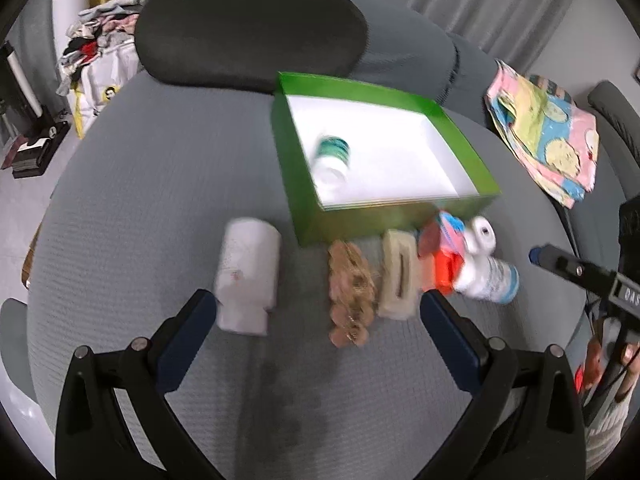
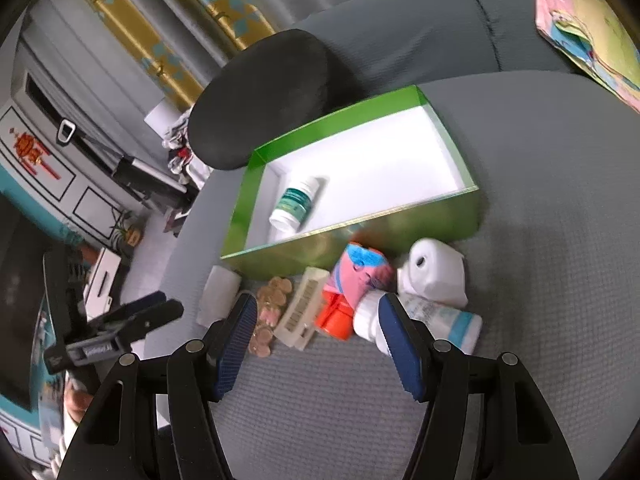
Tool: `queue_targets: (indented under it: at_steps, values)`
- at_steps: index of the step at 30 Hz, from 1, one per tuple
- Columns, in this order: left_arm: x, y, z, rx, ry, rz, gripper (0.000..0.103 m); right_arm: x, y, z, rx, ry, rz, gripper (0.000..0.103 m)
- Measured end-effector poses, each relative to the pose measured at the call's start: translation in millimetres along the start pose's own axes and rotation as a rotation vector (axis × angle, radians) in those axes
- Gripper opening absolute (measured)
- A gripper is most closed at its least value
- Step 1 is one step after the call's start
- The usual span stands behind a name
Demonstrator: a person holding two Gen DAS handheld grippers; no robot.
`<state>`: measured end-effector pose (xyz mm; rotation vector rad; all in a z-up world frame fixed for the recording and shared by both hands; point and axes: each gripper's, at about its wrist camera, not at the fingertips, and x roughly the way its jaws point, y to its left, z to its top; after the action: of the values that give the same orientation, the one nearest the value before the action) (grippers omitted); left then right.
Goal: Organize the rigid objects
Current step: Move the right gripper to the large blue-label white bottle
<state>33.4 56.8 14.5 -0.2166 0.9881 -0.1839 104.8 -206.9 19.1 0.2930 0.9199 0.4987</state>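
2 grippers, left (image 1: 318,306) and right (image 2: 318,314), hover spread and empty, so we would pinch the light, stiff, slippery white bottle (image 1: 246,276) across its body.

Grey textured cushion (image 2: 540,152) holds it all: green box (image 2: 400,236), and right in front a row of white jar (image 1: 248,276), hair clips (image 1: 352,292), red-pink thing (image 2: 352,280), two white bottles (image 2: 436,276).

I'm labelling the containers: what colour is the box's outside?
Bright green, white inside: the box shows best in the right wrist view.
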Motion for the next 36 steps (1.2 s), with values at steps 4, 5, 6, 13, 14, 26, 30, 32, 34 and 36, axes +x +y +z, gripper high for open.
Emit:
queue_targets:
  at_steps: [4,5,6,13,14,26,30,32,34,36]
  values:
    - [8,-24,-17,0.045,0.03,-0.039,0.102,-10,-13,-10,0.003,-0.008,-0.049,0.065]
    - [11,-29,-21,0.047,0.04,-0.057,0.102,-12,-16,-12,0.006,-0.01,-0.058,0.065]
    - [15,-36,-24,0.046,0.056,-0.084,0.102,-15,-21,-15,0.012,-0.011,-0.067,0.065]
    - [37,-76,-36,0.019,0.122,-0.182,0.102,-20,-47,-34,-0.023,0.013,-0.145,0.065]
    - [40,-81,-35,0.007,0.13,-0.197,0.102,-20,-50,-36,-0.029,0.018,-0.146,0.065]
    - [67,-113,-24,-0.123,0.187,-0.221,0.102,-15,-64,-50,-0.285,0.016,-0.168,0.065]
    - [77,-118,-18,-0.186,0.211,-0.23,0.102,-6,-64,-44,-0.357,0.011,-0.161,0.065]
    - [83,-123,-13,-0.206,0.217,-0.225,0.102,-2,-63,-41,-0.397,0.002,-0.135,0.065]
    - [87,-128,-10,-0.222,0.221,-0.225,0.101,3,-63,-37,-0.437,0.001,-0.119,0.065]
    - [91,-132,-7,-0.232,0.221,-0.227,0.101,8,-65,-33,-0.465,0.009,-0.1,0.065]
